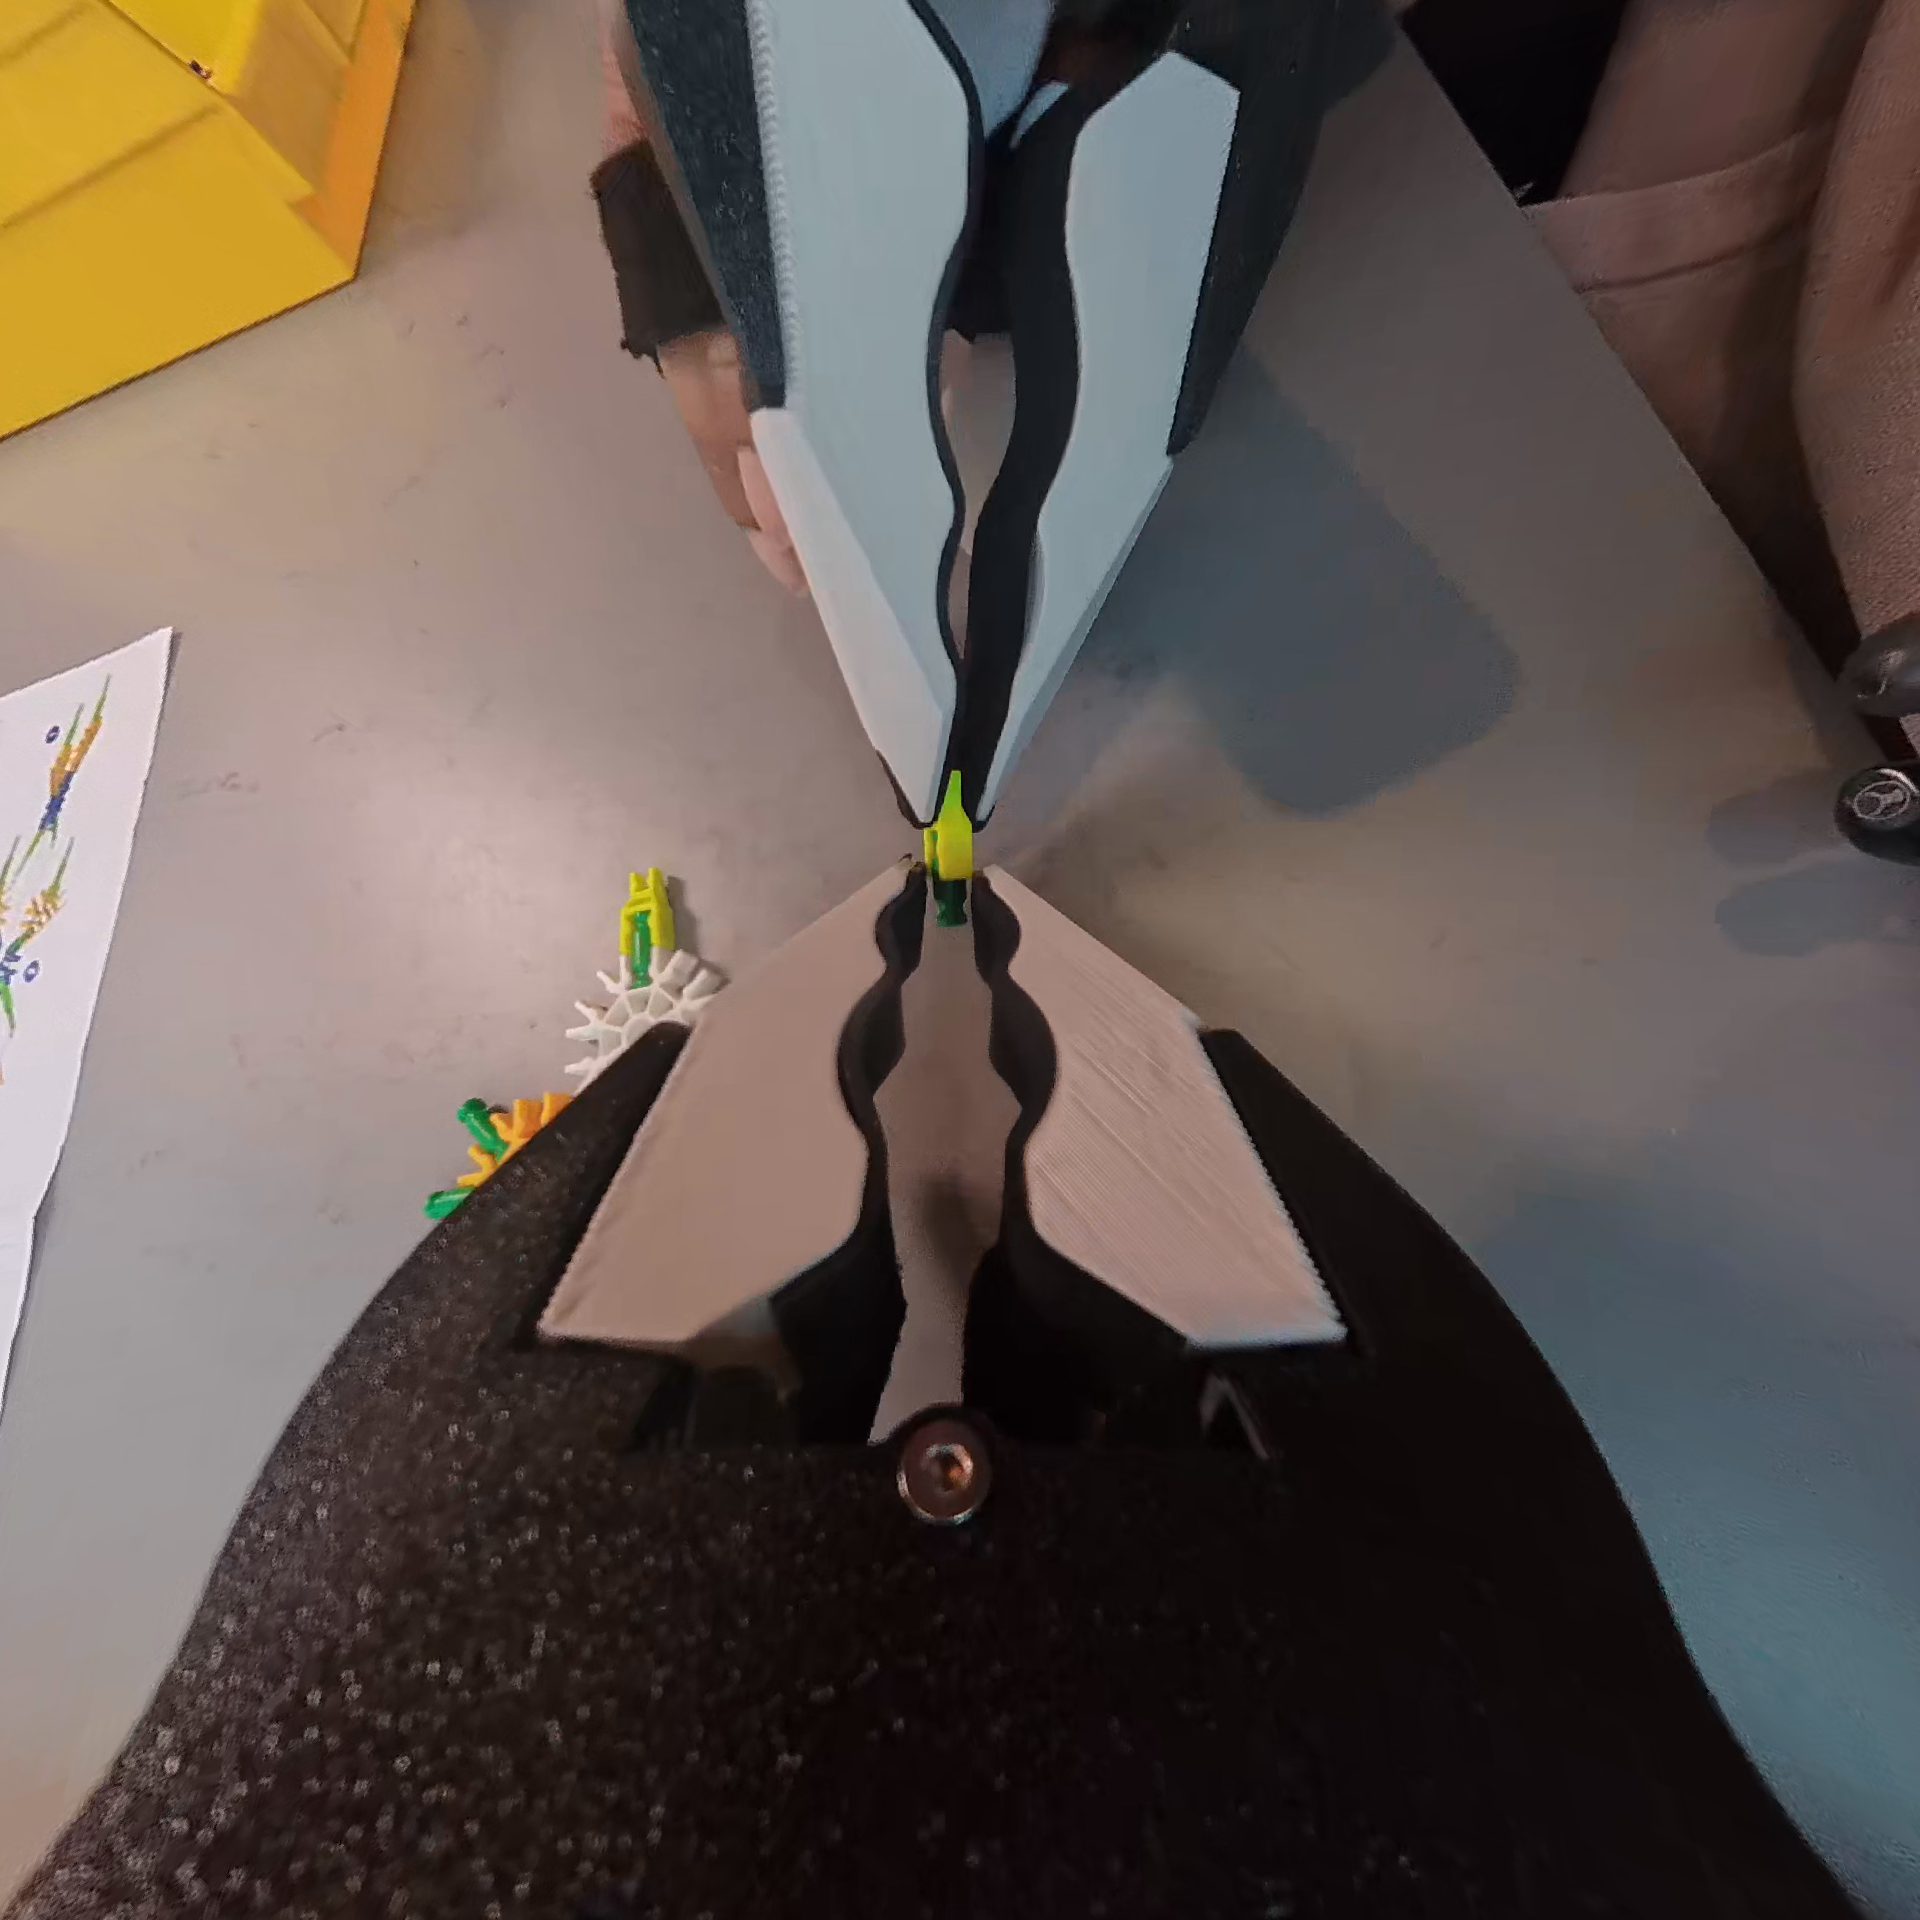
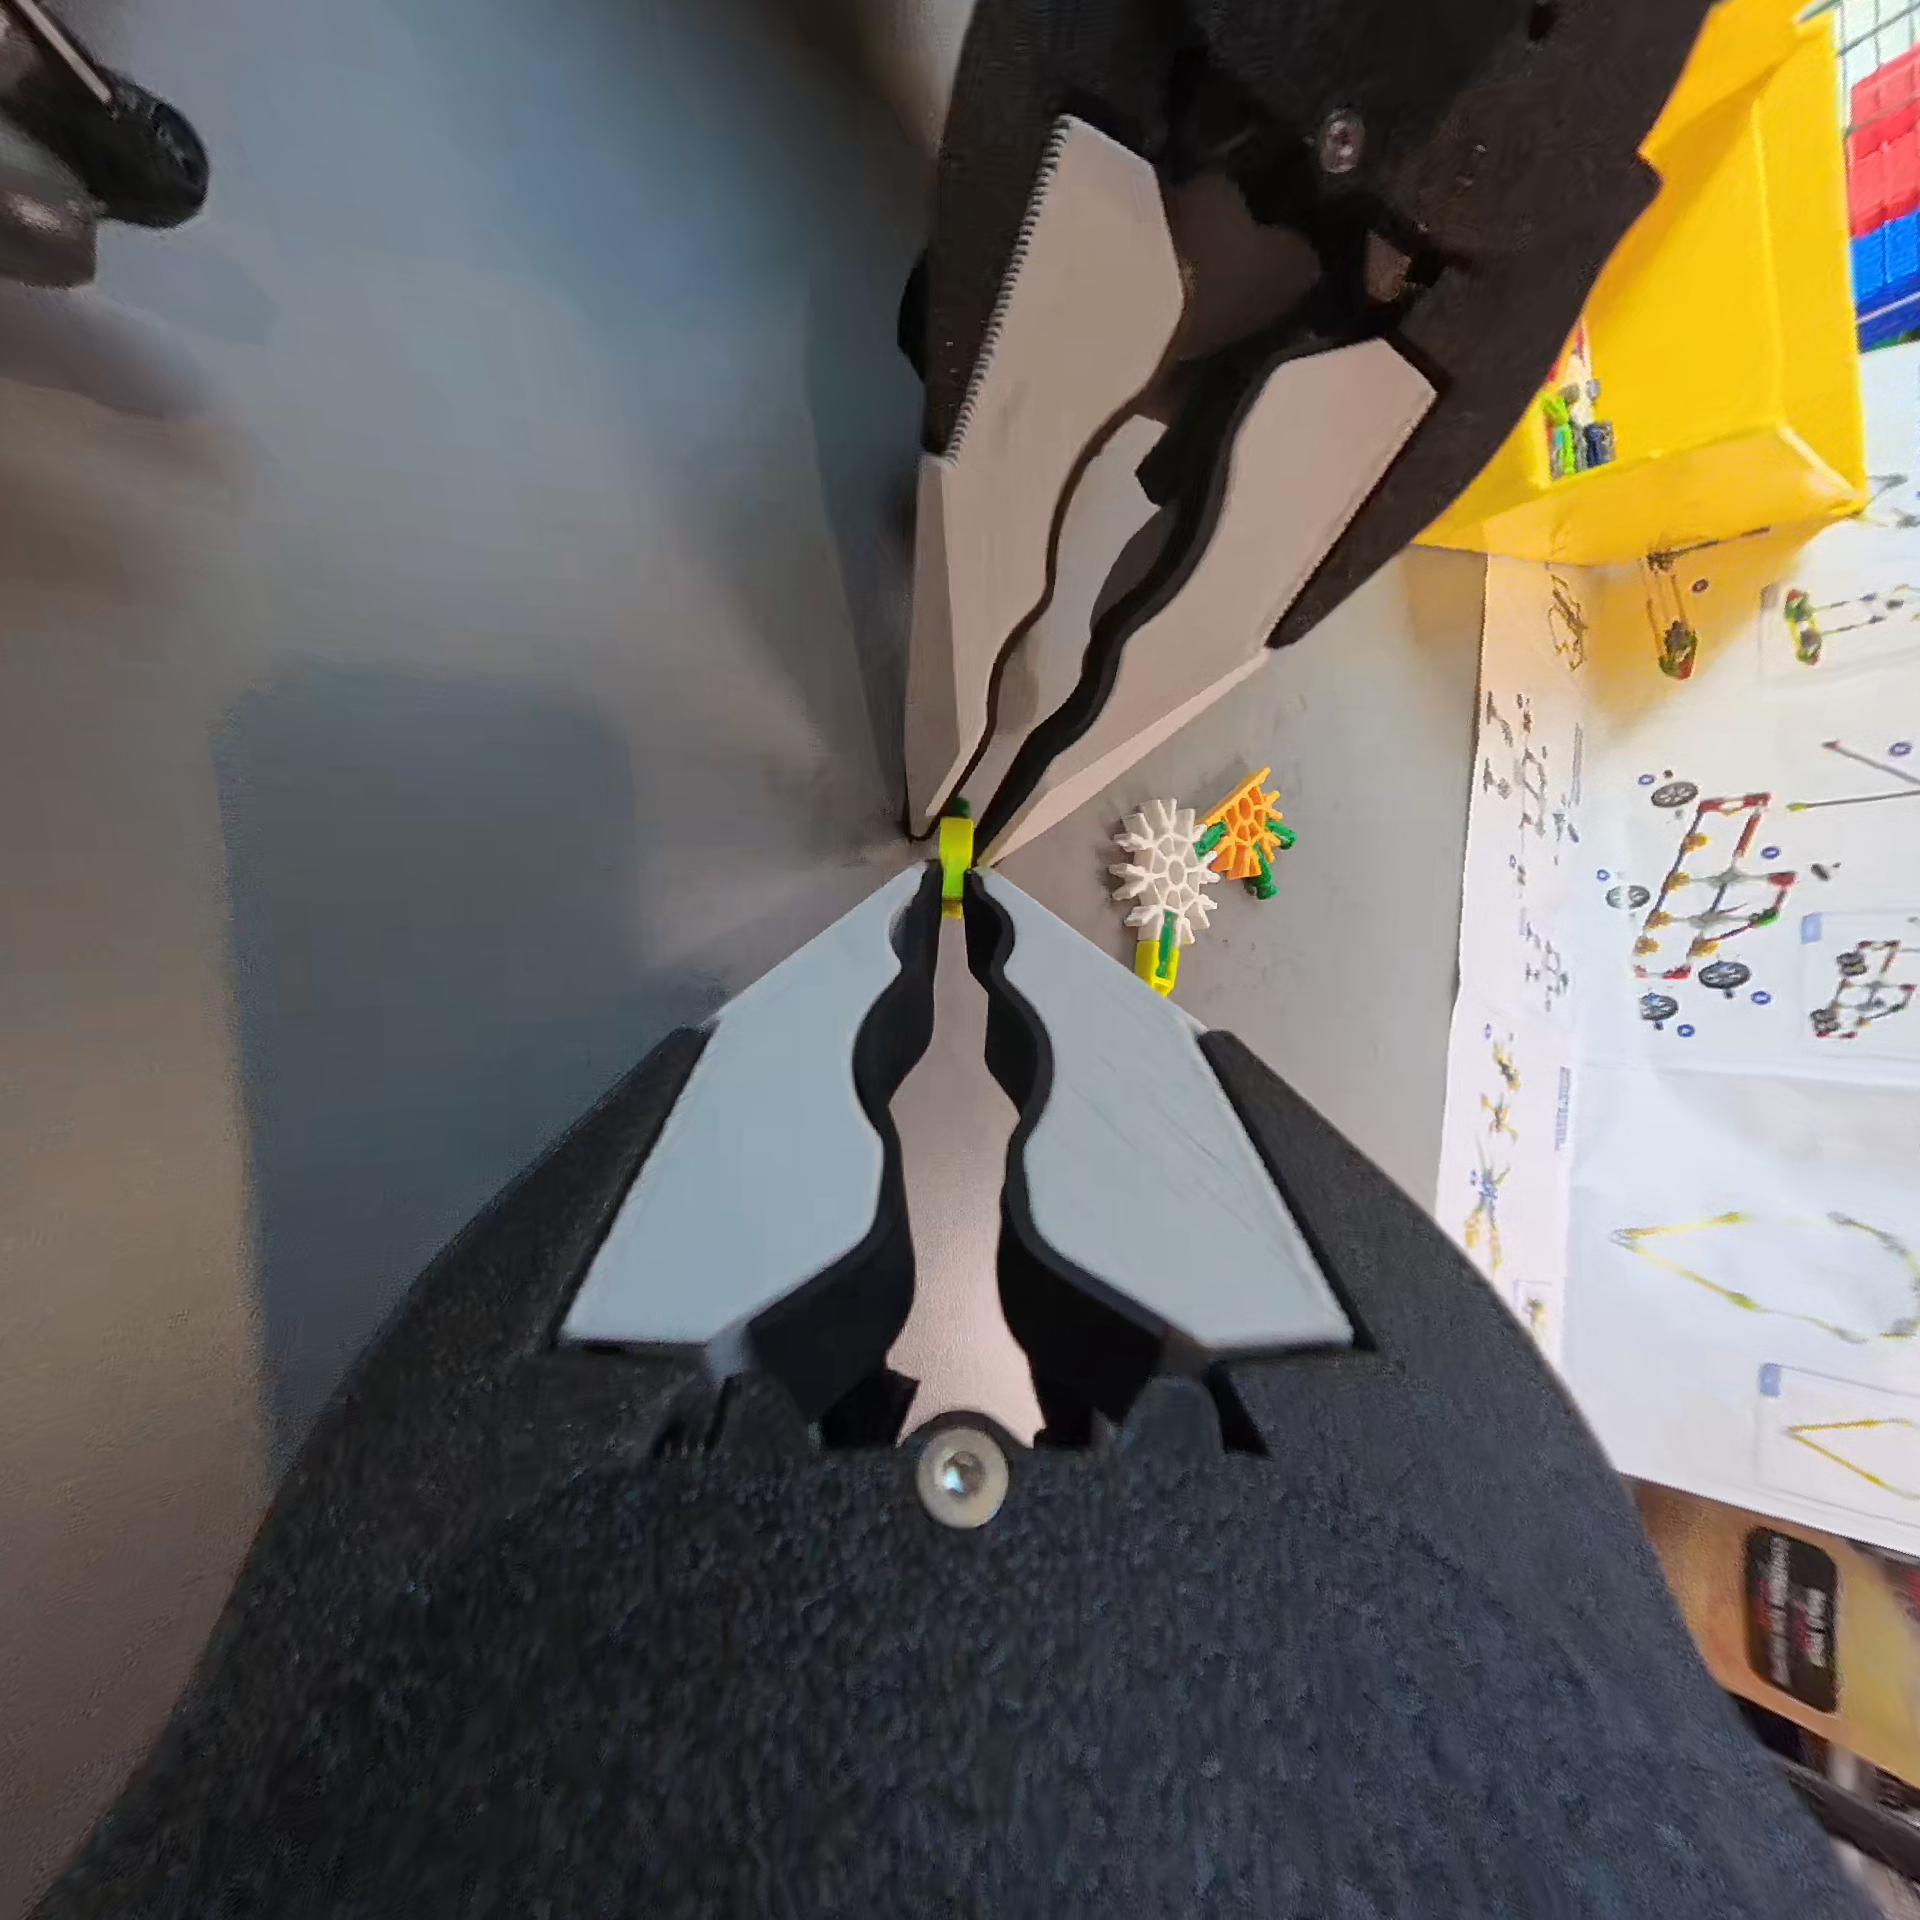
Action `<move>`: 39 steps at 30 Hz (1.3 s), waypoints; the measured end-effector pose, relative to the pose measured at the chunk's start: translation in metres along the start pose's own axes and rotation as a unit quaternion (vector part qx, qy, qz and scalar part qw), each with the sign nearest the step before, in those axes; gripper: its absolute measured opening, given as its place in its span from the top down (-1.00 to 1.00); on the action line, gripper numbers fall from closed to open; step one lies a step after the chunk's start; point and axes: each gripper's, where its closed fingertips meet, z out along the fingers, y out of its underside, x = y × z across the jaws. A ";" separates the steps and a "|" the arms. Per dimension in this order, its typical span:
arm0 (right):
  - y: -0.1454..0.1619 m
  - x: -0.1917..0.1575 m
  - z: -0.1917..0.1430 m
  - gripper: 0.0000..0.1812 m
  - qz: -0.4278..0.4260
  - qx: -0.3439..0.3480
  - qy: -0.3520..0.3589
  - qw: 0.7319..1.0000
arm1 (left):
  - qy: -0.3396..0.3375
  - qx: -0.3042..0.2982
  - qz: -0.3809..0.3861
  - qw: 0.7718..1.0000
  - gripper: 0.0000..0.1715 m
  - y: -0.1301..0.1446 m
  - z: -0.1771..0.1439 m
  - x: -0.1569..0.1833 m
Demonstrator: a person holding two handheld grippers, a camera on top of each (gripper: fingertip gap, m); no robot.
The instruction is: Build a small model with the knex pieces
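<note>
Fingers of the left gripper (image 1: 948,902) clench a green rod (image 1: 948,910); the right gripper (image 2: 948,896) pinches the yellow-green clip (image 2: 952,852) on it. Tips meet nose to nose above the desk (image 1: 364,582), rod and clip in line between them

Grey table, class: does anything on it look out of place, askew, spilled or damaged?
Nothing stands out. Beside the instruction sheet on the grey table, a white gear with green and orange pieces lies flat and whole. Above the table, the left claw and right claw pinch a small yellow-green piece between them.
</note>
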 end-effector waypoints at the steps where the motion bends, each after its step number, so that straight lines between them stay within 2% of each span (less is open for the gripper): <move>1: 0.000 -0.001 0.001 0.97 -0.023 -0.008 0.008 1.000 | 0.002 -0.004 0.003 1.000 0.91 0.002 0.000 0.001; 6: -0.002 -0.005 0.000 0.97 -0.126 -0.043 -0.010 0.991 | 0.006 -0.012 0.027 1.000 0.92 0.002 0.000 0.004; 16: 0.000 -0.015 0.001 1.00 -0.223 -0.070 -0.103 0.967 | 0.000 -0.029 0.133 0.991 0.93 0.002 -0.001 0.005; 19: 0.005 -0.010 0.001 0.97 -0.149 -0.082 -0.115 0.979 | -0.005 -0.029 0.134 0.991 0.93 0.002 -0.001 0.004; 21: 0.005 -0.007 0.001 0.96 -0.046 -0.073 -0.108 0.990 | -0.016 -0.028 0.125 0.992 0.92 0.002 -0.002 0.003; 24: 0.004 -0.008 0.002 0.94 0.087 -0.049 -0.091 0.991 | -0.030 -0.025 0.115 0.993 0.93 0.003 -0.002 0.004; 26: 0.003 -0.006 0.001 0.94 0.114 -0.029 -0.064 0.991 | -0.027 -0.018 0.106 0.994 0.93 0.003 -0.002 0.004; 31: -0.001 -0.005 -0.001 0.95 0.083 -0.006 -0.005 0.997 | -0.017 -0.001 0.092 0.996 0.93 0.003 -0.002 0.004; 35: -0.003 -0.003 -0.002 0.97 0.044 0.004 0.009 0.999 | -0.018 0.002 0.090 0.996 0.93 0.003 -0.002 0.004; 39: -0.006 -0.003 -0.002 0.97 -0.075 -0.021 0.022 0.997 | -0.002 -0.002 0.077 0.997 0.91 0.004 -0.004 0.005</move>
